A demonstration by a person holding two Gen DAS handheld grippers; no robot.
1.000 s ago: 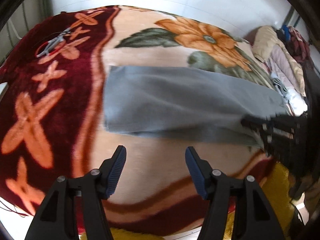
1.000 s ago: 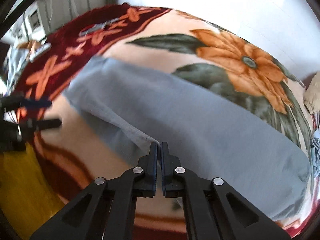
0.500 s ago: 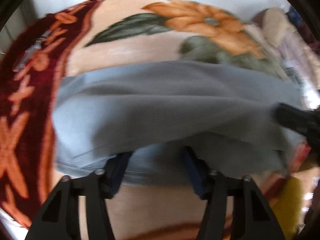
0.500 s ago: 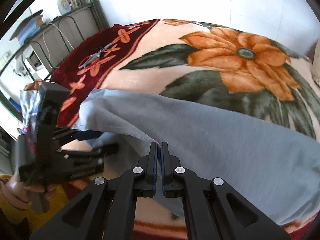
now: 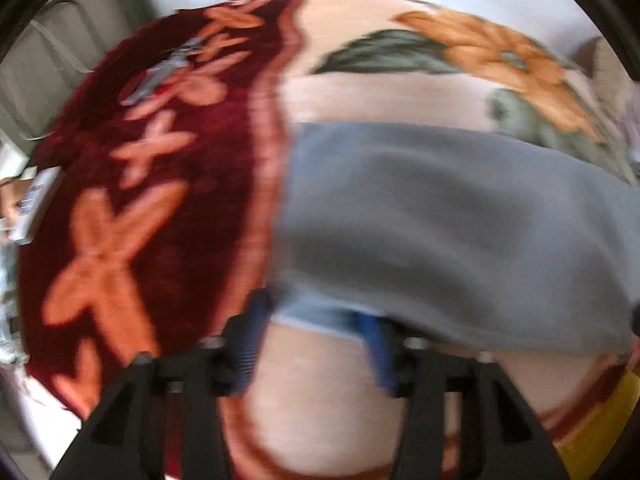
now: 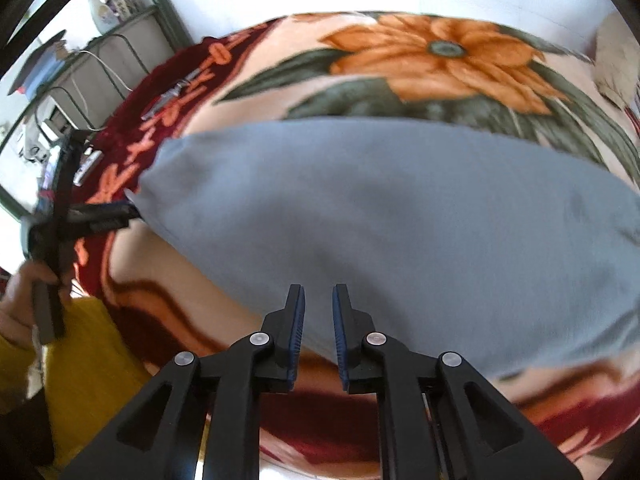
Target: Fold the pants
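Note:
The grey-blue pants (image 5: 440, 220) lie folded lengthwise across a floral blanket (image 5: 160, 208), and also fill the middle of the right wrist view (image 6: 380, 216). My left gripper (image 5: 316, 320) is open, its blue-padded fingers straddling the near hem of the pants; the view is blurred. It shows at the left end of the pants in the right wrist view (image 6: 116, 216). My right gripper (image 6: 319, 312) is slightly open and empty, its tips just over the near edge of the pants.
Scissors (image 6: 172, 96) lie on the dark red border of the blanket, far left. A shelf rack (image 6: 92, 52) with bottles stands by the wall at left. A pillow (image 6: 616, 56) lies at the far right. A yellow sleeve (image 6: 92, 380) shows at lower left.
My right gripper has opened and let go of the pants' edge. My left gripper has shifted toward the left end of the pants and stays open. The cloth has settled flatter.

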